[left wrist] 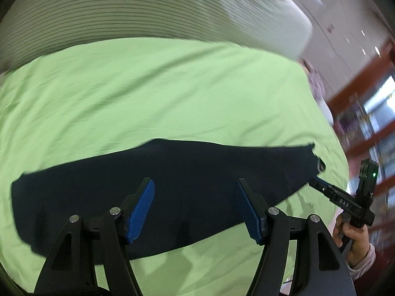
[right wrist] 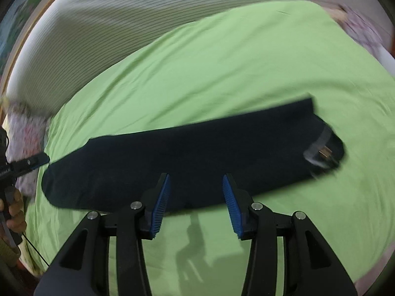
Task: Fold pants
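My left gripper (left wrist: 195, 185) and right gripper (right wrist: 196, 180) both have their jaws apart with nothing between them, hovering over one pair of dark navy pants (right wrist: 187, 157), folded lengthwise into a long strip on the green bedsheet (right wrist: 222, 74). Only the right view shows the waistband label (right wrist: 321, 148); the left view shows my right hand (left wrist: 355, 236).

Green-sheeted bed (right wrist: 222, 69); dark pants (right wrist: 192, 157) lie flat, lengthwise folded.

Dark navy pants (right wrist: 192, 162) folded lengthwise into one long narrow strip. Lying flat on the green bed sheet (right wrist: 234, 69). Waistband end at right in right-wrist view.
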The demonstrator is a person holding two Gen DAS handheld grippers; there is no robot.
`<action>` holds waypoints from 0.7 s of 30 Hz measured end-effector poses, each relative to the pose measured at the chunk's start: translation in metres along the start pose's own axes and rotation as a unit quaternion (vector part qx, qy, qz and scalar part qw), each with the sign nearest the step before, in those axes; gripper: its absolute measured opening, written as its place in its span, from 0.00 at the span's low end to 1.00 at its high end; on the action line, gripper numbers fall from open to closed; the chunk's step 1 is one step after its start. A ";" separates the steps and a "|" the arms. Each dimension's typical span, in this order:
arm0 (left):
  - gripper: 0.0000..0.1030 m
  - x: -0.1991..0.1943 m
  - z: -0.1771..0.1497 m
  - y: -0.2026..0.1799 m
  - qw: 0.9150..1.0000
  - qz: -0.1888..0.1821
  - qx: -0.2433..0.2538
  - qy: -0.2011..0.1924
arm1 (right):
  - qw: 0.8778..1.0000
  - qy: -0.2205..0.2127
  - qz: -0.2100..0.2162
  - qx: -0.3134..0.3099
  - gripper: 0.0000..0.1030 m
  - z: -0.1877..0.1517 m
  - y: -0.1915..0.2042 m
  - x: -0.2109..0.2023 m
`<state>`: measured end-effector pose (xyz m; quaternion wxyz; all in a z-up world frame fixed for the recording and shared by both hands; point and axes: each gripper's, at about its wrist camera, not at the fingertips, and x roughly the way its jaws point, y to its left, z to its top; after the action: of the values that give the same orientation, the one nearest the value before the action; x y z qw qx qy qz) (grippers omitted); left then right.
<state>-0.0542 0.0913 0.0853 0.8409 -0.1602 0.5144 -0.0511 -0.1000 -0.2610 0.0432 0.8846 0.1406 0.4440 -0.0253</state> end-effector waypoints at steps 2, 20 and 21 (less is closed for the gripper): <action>0.66 0.013 0.009 -0.020 1.000 -0.009 0.026 0.015 | 0.999 -0.006 -0.009 0.035 0.47 -0.006 -0.021 -0.007; 0.69 0.142 0.063 -0.181 0.965 -0.088 0.198 0.150 | 0.982 -0.035 0.012 0.184 0.52 -0.018 -0.105 0.000; 0.69 0.151 0.067 -0.190 0.961 -0.096 0.207 0.157 | 0.980 -0.035 0.018 0.193 0.52 -0.019 -0.109 0.003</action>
<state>0.0900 -0.1116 0.0461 0.7555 -0.0215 0.6004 -0.2613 -0.1312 -0.3600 0.0055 0.8562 0.3154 0.3971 -0.0989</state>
